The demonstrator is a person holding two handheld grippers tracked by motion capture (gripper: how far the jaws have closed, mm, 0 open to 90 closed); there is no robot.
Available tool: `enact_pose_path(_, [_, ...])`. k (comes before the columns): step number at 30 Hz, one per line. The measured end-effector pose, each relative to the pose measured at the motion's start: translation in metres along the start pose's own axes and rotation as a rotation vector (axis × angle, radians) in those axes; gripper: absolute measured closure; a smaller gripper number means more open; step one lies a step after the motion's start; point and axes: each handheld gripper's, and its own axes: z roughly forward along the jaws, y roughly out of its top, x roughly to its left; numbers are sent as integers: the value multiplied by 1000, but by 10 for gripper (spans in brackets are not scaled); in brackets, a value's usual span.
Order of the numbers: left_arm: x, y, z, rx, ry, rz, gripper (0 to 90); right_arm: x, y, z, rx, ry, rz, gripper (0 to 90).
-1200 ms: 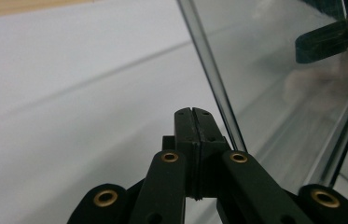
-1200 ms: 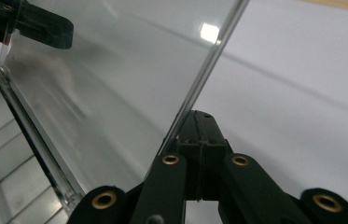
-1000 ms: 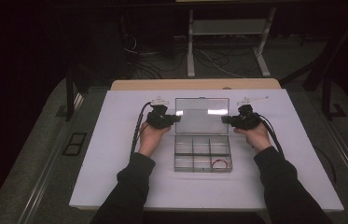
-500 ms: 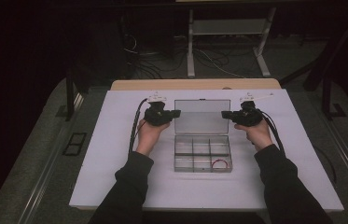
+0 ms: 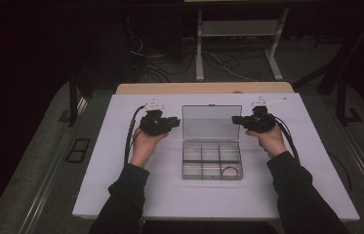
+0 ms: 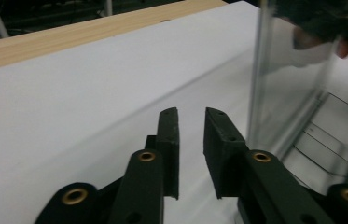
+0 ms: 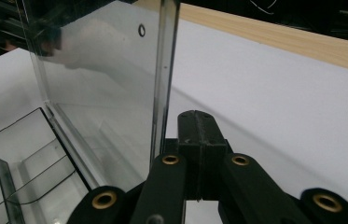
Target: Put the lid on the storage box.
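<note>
the fingers [image 6: 218,154] of the left gripper [image 5: 162,123] have just been parting, nothing between them, just beside the upright lid [image 5: 212,123] of a clear compartment box [image 5: 212,160] sitting mid-desk [image 5: 121,195]. the right gripper [image 5: 252,120] is keeping its fingers [image 7: 198,140] pressed together (empty) at the lid's other edge.

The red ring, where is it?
In the high view, the red ring lies in the clear box's near right compartment, between both hands.
</note>
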Motion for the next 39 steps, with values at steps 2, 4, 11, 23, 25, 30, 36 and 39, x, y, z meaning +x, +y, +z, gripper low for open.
enact_pose_path(2, [-4,-1,-6,-1,-20,16,697,1,0,-1,3,0,-5,893])
enact_pose_path(4, [-8,-2,-8,-13,-50,18,651,2,-1,-2,4,-2,-11,892])
enact_pose_path(11, [-24,6,-3,-57,-97,59,620,7,-2,-5,7,-2,-15,893])
enact_pose_path(23, [-33,8,-7,-77,-107,95,769,11,-7,-9,10,14,-20,892])
enact_pose_path(25, [-35,7,-9,-79,-108,95,769,12,-7,-11,10,13,-27,892])
enact_pose_path(30, [-41,4,-13,-81,-100,110,764,15,-9,-22,20,8,-44,893])
enact_pose_path(36, [-47,1,-17,-76,-94,124,748,18,-15,-42,28,-7,-56,892])
enact_pose_path(39, [-50,-1,-20,-73,-90,130,738,21,-20,-50,40,-10,-66,892])
